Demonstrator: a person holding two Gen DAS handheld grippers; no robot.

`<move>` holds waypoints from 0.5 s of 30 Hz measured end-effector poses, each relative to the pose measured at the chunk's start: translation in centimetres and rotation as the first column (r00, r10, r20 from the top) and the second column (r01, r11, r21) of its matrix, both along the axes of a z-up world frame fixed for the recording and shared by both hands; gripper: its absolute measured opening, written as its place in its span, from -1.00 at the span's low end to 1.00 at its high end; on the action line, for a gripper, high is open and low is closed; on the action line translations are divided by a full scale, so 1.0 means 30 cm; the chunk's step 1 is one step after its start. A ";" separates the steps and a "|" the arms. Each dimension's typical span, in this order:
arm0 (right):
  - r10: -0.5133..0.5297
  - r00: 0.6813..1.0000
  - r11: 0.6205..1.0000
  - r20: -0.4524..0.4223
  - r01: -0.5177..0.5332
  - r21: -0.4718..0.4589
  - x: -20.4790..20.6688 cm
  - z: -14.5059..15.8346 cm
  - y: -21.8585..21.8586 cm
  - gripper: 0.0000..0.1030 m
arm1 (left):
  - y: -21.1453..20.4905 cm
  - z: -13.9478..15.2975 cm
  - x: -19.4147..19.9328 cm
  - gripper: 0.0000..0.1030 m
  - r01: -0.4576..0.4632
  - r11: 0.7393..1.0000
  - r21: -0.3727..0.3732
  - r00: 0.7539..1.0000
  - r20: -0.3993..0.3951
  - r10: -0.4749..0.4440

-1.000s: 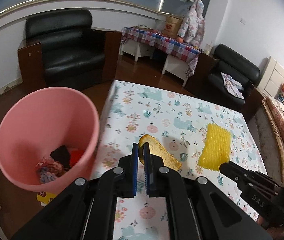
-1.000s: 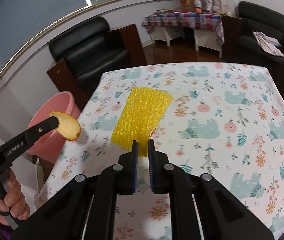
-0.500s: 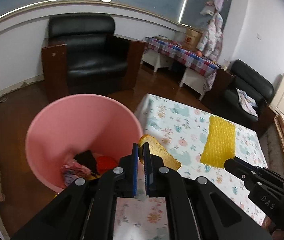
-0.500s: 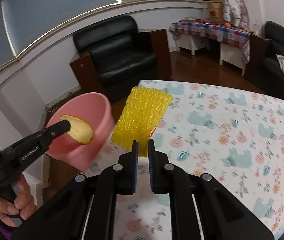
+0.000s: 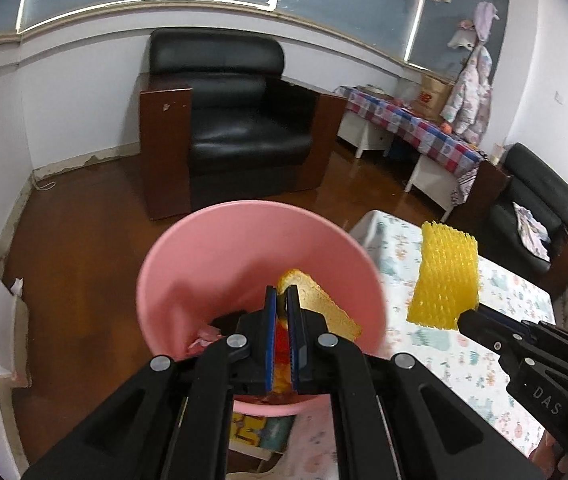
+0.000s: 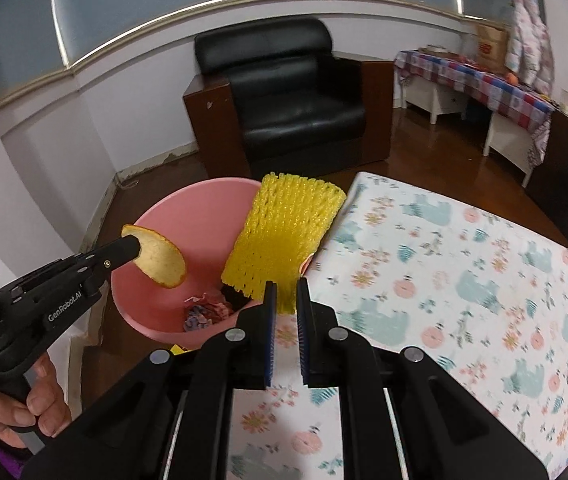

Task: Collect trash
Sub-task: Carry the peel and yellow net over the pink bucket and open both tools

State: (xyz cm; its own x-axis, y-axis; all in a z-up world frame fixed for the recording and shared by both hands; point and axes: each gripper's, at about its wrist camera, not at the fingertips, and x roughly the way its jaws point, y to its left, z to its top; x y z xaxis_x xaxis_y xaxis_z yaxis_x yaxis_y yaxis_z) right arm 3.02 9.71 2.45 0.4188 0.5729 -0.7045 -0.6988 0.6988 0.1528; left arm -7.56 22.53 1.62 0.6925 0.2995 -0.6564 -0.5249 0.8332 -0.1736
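- Your left tongs (image 5: 280,300) are closed tight on the orange peel (image 5: 320,304). A second ago the peel hung over the flowered surface (image 6: 464,280); now it hangs over the mouth of the pink bin (image 5: 211,264).
- In the right wrist view, the peel (image 6: 159,258) sits above the bin's opening (image 6: 203,216), inside the near rim, not touching the wall.
- Your right tongs (image 6: 284,300) are pinched on the lower edge of the yellow foam net (image 6: 284,236), with only a narrow gap between the blades. The net has been carried off the surface and now overlaps the bin's right rim.
- In the left wrist view, the net (image 5: 444,280) looks beside the bin, still over the surface's edge rather than the opening.
- The bin already holds crumpled scraps (image 6: 207,312) at the bottom.
- My judgement: the peel looks ready to release now. The net likely needs a little more travel to the left, or it may catch the rim and fall to the floor.
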 end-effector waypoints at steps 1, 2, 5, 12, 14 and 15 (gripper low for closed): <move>0.011 1.000 1.000 -0.001 -0.011 -0.010 0.000 -0.005 0.020 -0.81 | 0.011 -0.005 -0.005 -0.91 -0.007 1.000 -0.002 1.000 -0.004 0.007; 0.019 1.000 1.000 0.000 -0.019 -0.018 0.000 -0.009 0.035 -0.81 | 0.025 -0.014 -0.009 -0.91 -0.018 1.000 -0.007 1.000 -0.012 0.017; 0.046 0.999 0.998 0.010 -0.045 -0.052 0.005 -0.023 0.086 -0.81 | 0.044 -0.036 -0.013 -0.91 -0.034 0.999 -0.021 0.999 -0.025 0.034; 0.083 0.997 0.993 -0.007 -0.083 -0.087 0.011 -0.060 0.162 -0.80 | 0.078 -0.087 -0.006 -0.91 -0.049 0.998 -0.031 0.997 -0.060 0.047; 0.093 0.996 0.991 -0.012 -0.094 -0.095 0.009 -0.069 0.179 -0.80 | 0.084 -0.098 -0.002 -0.91 -0.053 0.998 -0.032 0.996 -0.069 0.051; 0.097 0.995 0.990 -0.014 -0.097 -0.099 0.011 -0.076 0.183 -0.80 | 0.085 -0.102 0.000 -0.91 -0.054 0.998 -0.032 0.996 -0.072 0.052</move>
State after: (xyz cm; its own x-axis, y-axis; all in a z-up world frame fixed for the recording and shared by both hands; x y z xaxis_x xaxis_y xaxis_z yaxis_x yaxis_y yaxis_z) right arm 3.36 15.19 0.17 0.3581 0.5378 -0.7633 -0.7629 0.6398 0.0929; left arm -7.56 25.08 -1.42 0.6274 0.3117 -0.7136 -0.5804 0.7981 -0.1618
